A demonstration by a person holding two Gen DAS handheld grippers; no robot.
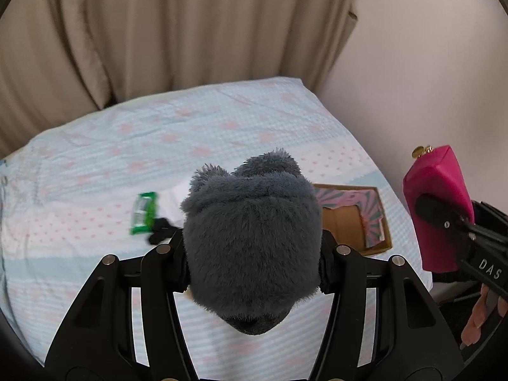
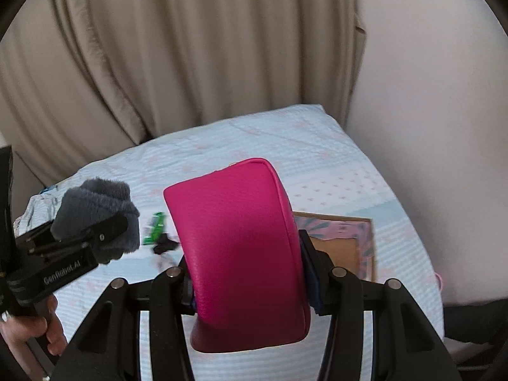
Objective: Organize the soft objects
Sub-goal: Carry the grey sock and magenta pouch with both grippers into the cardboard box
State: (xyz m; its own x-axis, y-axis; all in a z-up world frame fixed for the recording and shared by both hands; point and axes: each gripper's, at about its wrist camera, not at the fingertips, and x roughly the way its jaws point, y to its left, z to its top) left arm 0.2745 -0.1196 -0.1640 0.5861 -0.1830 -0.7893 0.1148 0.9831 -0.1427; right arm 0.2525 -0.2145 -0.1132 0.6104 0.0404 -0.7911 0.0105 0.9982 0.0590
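Observation:
A grey fluffy plush toy is clamped between the pads of my left gripper, held in the air above the bed. In the right wrist view the same grey plush and left gripper show at the left. My right gripper is shut on a bright pink pouch, also lifted above the bed. From the left wrist view the pink pouch with its gold zip pull hangs at the right edge in the right gripper.
Below lies a bed with a pale blue and pink dotted sheet. On it sit an open cardboard box with a patterned lining, a green packet and a small black item. Beige curtains and a white wall stand behind.

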